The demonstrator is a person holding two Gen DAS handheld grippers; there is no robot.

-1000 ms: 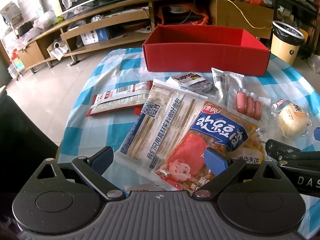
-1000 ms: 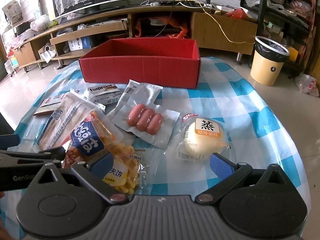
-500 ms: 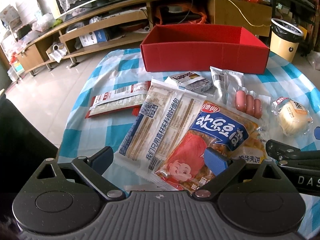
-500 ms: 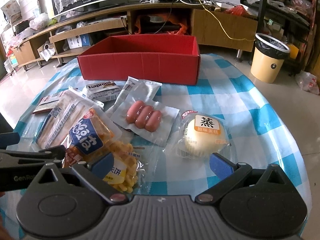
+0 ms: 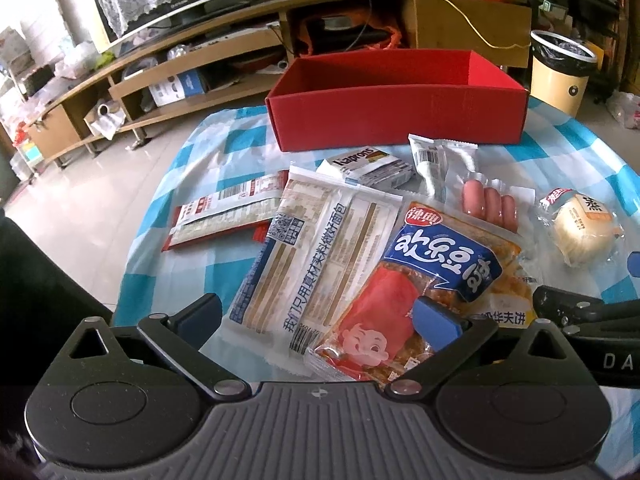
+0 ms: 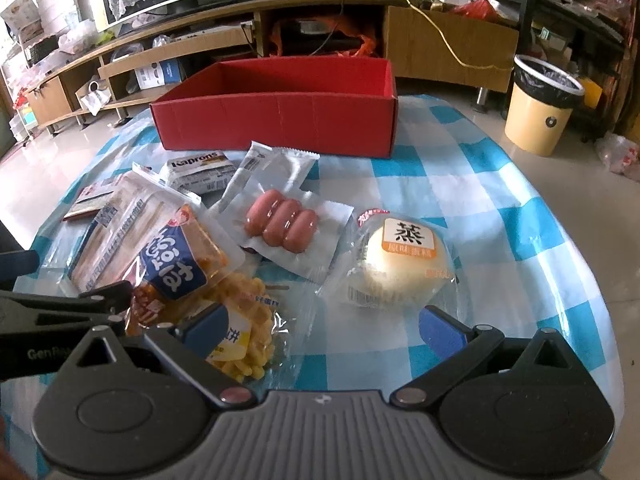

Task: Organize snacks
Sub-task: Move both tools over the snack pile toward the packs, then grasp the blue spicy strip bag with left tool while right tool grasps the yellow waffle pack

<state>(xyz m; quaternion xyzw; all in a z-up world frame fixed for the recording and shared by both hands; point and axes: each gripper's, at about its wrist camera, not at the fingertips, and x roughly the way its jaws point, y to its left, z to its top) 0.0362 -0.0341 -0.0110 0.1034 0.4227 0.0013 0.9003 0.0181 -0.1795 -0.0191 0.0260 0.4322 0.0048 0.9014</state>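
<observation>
Right gripper (image 6: pixel 322 326) spread wide, nothing held; the bun (image 6: pixel 402 266) sits just ahead between its fingers. Soft, light, crinkly wrap, so pinch gently across the middle. Left gripper (image 5: pixel 316 316) also spread over the bags; box (image 5: pixel 394 98) far ahead.

Sealed snack packets (image 5: pixel 320 256) flat and overlapping on checked cloth, just before an open red box (image 5: pixel 394 118).

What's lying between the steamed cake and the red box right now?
Nothing: in the right wrist view, only bare checked tablecloth runs from the steamed cake to the red box. The sausage pack sits off to the left.
</observation>
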